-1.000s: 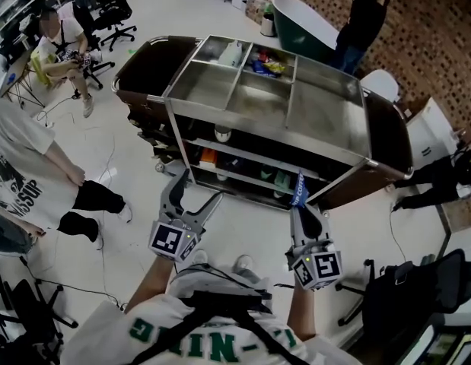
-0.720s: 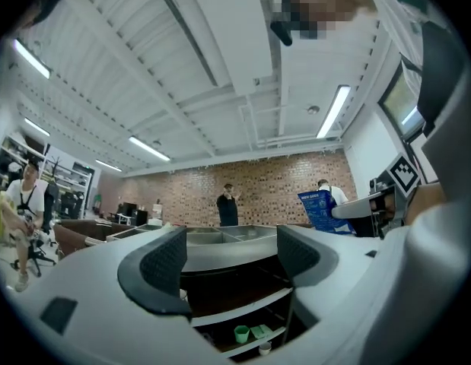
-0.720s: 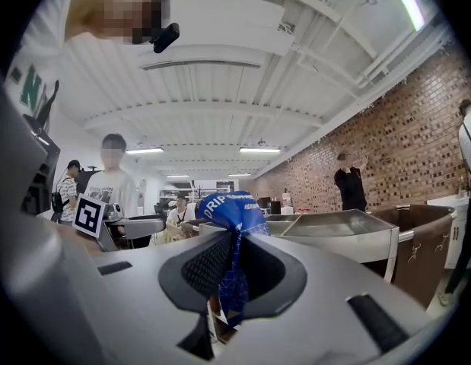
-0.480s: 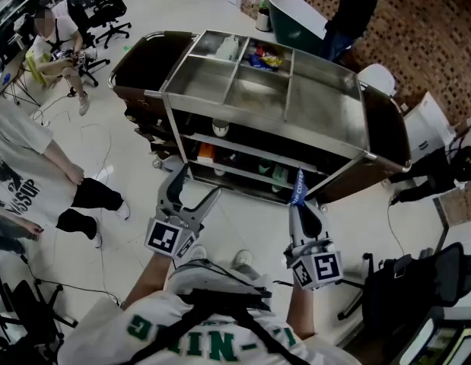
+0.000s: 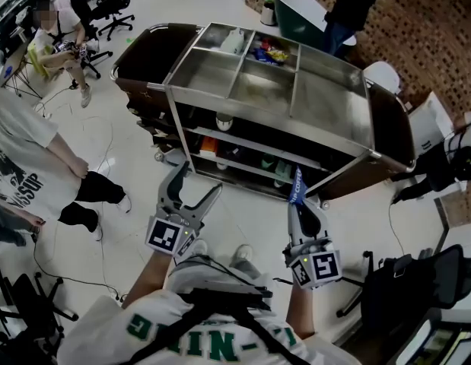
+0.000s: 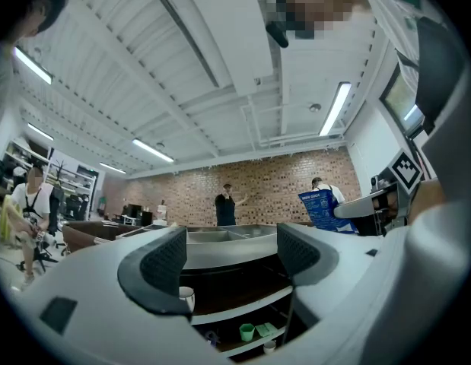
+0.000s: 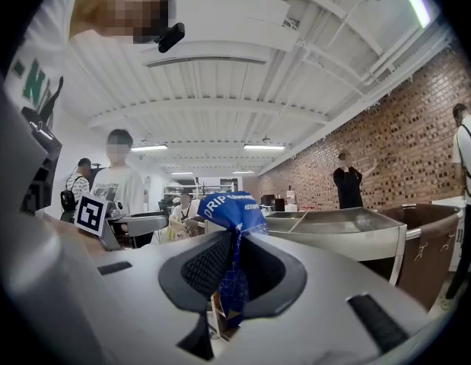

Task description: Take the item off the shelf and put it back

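A blue foil packet [image 5: 298, 186] with white print stands up from my right gripper [image 5: 300, 204], whose jaws are shut on its lower edge; in the right gripper view the blue packet [image 7: 232, 226] fills the gap between the pads. My left gripper [image 5: 197, 182] is open and holds nothing, hanging in front of the steel shelf cart [image 5: 334, 147]. Through the left gripper [image 6: 229, 261] I see the cart's lower shelves with a white cup [image 6: 186, 298] and a green cup [image 6: 246, 331]. Both grippers sit short of the cart's front.
The cart's top tray [image 5: 201, 71] is divided into compartments, with a white bottle [image 5: 233, 42] and snack packs [image 5: 268, 54] at the back. People stand at left [image 5: 22, 154] and behind the cart [image 5: 351, 6]. Chairs, cables and a dark green tub [image 5: 302, 17] ring the floor.
The view has shifted slightly, so the cart sits a little lower and to the right in frame. Both grippers keep their places and the packet stays gripped.
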Tool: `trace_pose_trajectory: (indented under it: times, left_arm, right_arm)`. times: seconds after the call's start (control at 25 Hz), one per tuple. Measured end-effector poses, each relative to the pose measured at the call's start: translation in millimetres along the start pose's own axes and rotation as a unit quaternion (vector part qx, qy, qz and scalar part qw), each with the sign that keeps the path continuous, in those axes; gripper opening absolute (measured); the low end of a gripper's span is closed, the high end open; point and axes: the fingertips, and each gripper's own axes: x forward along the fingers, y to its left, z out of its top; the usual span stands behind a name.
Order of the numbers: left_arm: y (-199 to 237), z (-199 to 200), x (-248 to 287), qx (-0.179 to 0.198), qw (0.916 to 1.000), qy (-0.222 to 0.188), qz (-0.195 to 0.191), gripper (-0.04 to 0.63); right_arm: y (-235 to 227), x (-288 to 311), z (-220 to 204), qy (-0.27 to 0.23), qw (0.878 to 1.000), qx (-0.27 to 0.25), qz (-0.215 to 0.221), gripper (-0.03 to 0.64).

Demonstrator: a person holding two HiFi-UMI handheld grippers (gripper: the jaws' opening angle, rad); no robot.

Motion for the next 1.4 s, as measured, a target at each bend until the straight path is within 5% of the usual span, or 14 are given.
trace_pose_trajectory:
  times: [1.4]
  left_arm:
    - [29.2, -32.0, 12.7, -0.002, 0.9995, 0.022, 0.025, 0.364]
  right_arm:
    - [1.6, 51.7, -35.4, 0.029, 0.999, 0.017, 0.036, 0.054]
